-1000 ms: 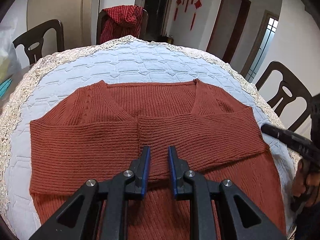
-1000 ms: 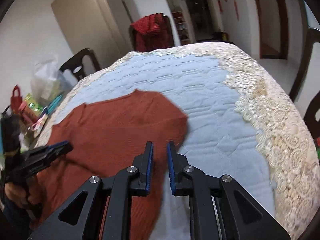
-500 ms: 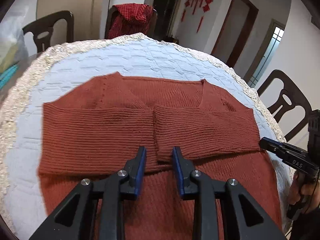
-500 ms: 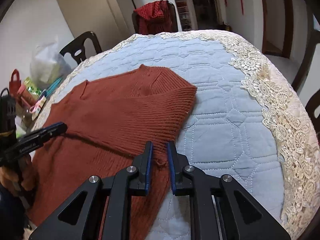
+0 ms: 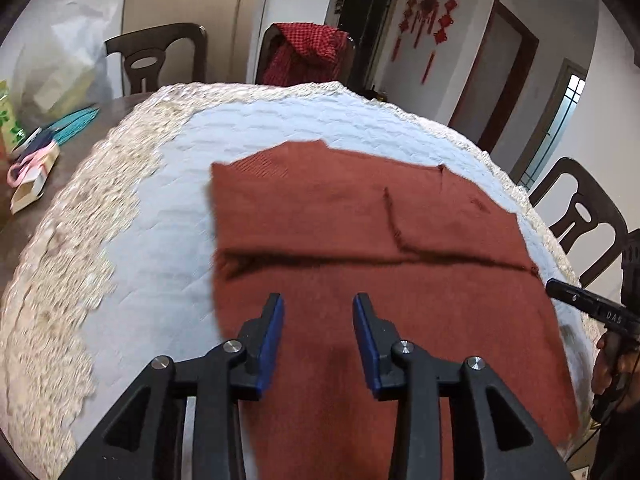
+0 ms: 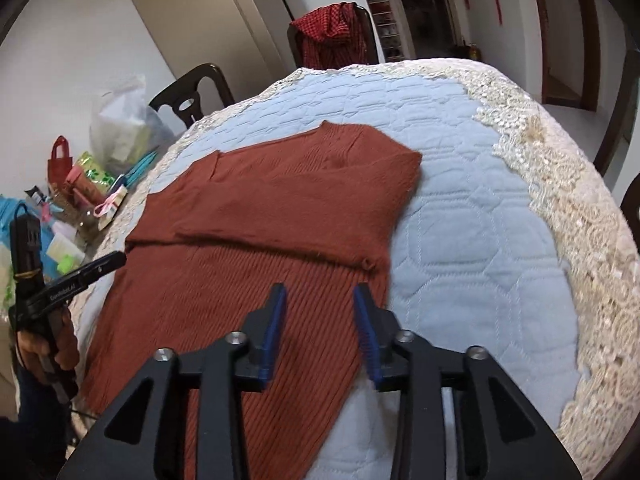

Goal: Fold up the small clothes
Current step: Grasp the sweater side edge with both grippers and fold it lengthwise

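Note:
A rust-red knitted sweater (image 5: pixel 360 220) lies flat on the blue quilted tablecloth (image 5: pixel 168 240), both sleeves folded across its chest. My left gripper (image 5: pixel 318 300) hovers over the lower left part of the sweater's body, near its left edge. Its jaws are opening and the pads press on nothing. My right gripper (image 6: pixel 320 292) hangs over the lower right part of the sweater (image 6: pixel 280 200), just below the folded sleeve's cuff. Its jaws are opening too, with only knit lying beneath them. Each gripper shows at the edge of the other's view: the right gripper (image 5: pixel 560 292) and the left gripper (image 6: pixel 112 260).
A cream lace border (image 5: pixel 80 248) rings the round table. Bags, scissors and small boxes (image 6: pixel 88 184) clutter the table's left side. Dark wooden chairs (image 5: pixel 580 208) stand around, one draped with a red checked cloth (image 5: pixel 308 48). A hand (image 6: pixel 48 344) holds the left gripper's handle.
My left gripper has slid left from the sweater's middle toward its left edge, and its jaws have spread. The right gripper's jaws have widened, and it shifted slightly over the sweater's right side.

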`<state>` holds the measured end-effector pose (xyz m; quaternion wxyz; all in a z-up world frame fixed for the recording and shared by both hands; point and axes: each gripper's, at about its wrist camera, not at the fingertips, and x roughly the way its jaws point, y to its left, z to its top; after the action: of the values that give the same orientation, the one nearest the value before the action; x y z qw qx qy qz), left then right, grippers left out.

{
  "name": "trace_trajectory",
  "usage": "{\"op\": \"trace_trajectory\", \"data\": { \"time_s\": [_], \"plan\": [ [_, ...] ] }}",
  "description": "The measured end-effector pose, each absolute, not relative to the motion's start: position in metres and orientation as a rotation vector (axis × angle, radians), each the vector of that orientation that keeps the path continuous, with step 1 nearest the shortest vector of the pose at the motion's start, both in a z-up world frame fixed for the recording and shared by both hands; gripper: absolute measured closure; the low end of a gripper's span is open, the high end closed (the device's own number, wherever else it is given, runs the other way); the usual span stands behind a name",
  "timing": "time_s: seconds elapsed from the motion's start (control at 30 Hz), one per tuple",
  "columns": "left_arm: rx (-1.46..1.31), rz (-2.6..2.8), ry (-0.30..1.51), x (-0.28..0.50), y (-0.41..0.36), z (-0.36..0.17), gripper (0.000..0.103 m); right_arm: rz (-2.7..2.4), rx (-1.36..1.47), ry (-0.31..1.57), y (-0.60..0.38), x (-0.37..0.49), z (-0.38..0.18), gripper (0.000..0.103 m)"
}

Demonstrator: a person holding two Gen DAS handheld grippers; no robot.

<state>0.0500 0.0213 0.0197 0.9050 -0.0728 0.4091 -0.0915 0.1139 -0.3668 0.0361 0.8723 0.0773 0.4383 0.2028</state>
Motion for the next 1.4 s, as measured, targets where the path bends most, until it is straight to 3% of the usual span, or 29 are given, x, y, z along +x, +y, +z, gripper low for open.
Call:
{"op": "trace_trajectory", "data": {
  "time_s": [0.4, 0.77, 1.2, 1.33, 1.4],
  "plan": [
    [-0.206, -0.171, 0.862, 0.008, 0.043, 0.008, 0.064, 0.427, 0.184, 0.928, -0.367, 0.071, 0.03, 0.065],
    [-0.304, -0.21, 0.877, -0.047, 0.046, -0.001, 0.062, 0.533, 0.385, 0.982, -0.382, 0.026, 0.014, 0.064],
    [-0.414, -0.298, 0.893, -0.063, 0.043, -0.006, 0.062, 0.663, 0.443, 1.036, -0.371, 0.005, 0.011, 0.064],
    [-0.462, -0.316, 0.897, -0.055, 0.045, -0.008, 0.062, 0.671, 0.447, 1.03, -0.366, 0.01, 0.009, 0.072],
    [-0.478, -0.325, 0.9, -0.058, 0.047, -0.009, 0.063, 0.672, 0.442, 1.033, -0.366, 0.009, 0.008, 0.084]
  ]
}}
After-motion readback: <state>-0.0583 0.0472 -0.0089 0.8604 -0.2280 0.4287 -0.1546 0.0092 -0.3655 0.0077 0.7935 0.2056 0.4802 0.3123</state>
